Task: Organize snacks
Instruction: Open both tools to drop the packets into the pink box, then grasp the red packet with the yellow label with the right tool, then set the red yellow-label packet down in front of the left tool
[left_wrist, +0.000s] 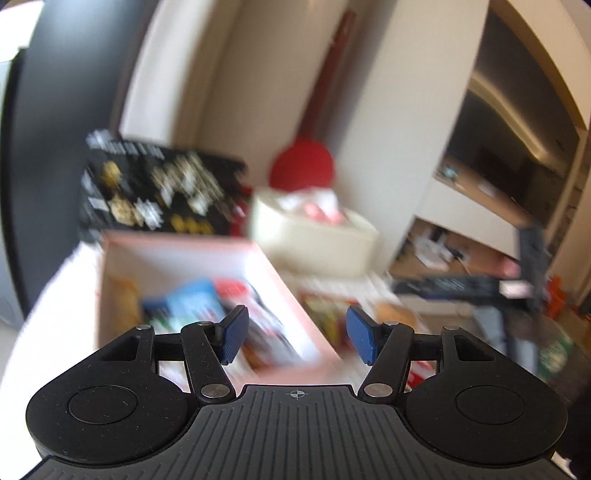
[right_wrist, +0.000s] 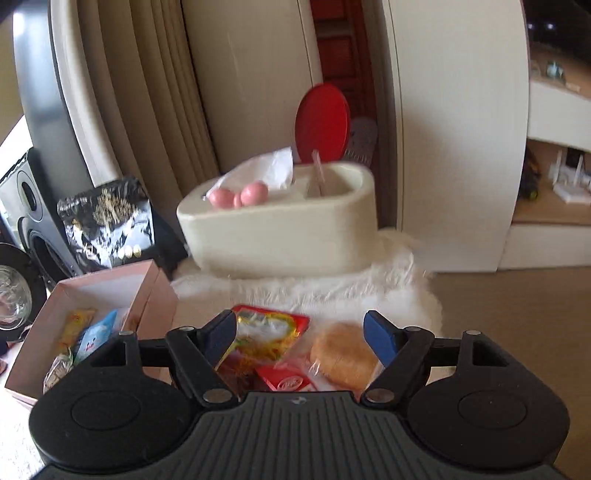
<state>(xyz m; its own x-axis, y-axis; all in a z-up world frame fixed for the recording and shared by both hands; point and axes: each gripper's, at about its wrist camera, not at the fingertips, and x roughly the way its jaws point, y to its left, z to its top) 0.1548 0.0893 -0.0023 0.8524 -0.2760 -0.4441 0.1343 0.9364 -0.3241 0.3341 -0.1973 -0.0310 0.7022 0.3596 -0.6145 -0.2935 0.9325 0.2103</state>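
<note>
Left gripper (left_wrist: 297, 334) first: jaws spread wide, blue pads (left_wrist: 233, 334) apart and nothing between them. Just beyond the left pad sits the pink box (left_wrist: 184, 254), open-topped, with blue and red snack packets (left_wrist: 207, 306) inside, all smeared by blur so no labels read. Beyond the right pad, more loose wrappers, too blurred to name. Further out, a cream container (left_wrist: 314, 240) and a black patterned bag (left_wrist: 155, 188).

Over to the right gripper (right_wrist: 300, 338): jaws just as wide, gripping nothing. Between them and just ahead lie a red-and-yellow packet (right_wrist: 266, 332) and a round golden cake in clear wrap (right_wrist: 341, 356), its near edge hidden behind the gripper body. Left of the jaws, the pink box (right_wrist: 151, 295) holds several packets, partly cut off.
</note>
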